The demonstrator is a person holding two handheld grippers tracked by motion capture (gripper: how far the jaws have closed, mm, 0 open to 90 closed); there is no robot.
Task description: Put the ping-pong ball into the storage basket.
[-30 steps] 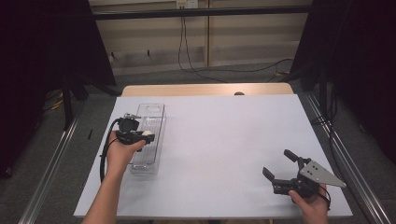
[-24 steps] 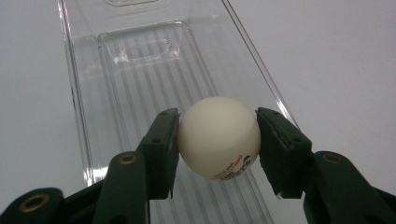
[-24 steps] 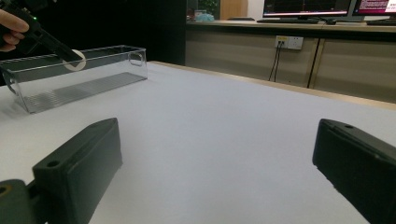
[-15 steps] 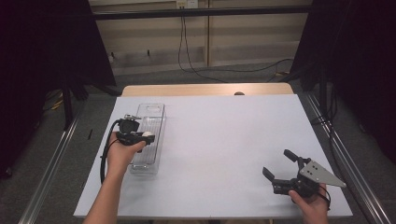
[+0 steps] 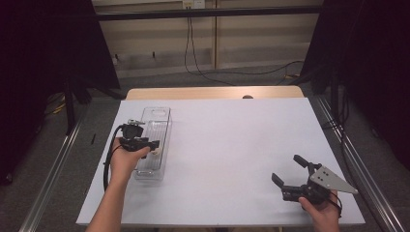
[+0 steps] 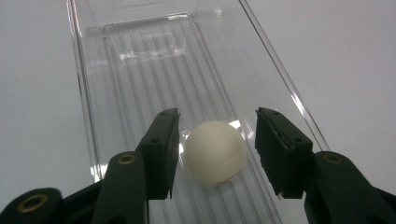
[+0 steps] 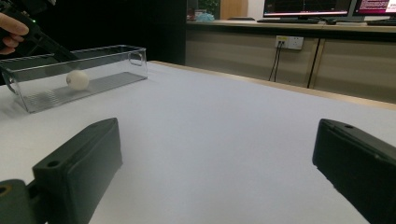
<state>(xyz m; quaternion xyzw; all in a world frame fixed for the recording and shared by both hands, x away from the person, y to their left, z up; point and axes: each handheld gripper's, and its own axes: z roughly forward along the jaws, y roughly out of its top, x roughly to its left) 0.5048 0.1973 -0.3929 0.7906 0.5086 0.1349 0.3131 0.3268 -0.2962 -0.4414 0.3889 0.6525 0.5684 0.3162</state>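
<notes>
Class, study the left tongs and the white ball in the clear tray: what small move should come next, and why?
Probably close the left tongs on the white ball: it rests on the clear tray floor between them, with a gap at one pad.

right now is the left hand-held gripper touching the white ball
Apart. The left gripper view shows the left hand-held gripper astride the white ball, with clear tray floor visible on both sides.

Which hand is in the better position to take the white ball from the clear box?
Left. The left gripper already has the white ball between its jaws inside the clear box; the right gripper is far across the table.
</notes>
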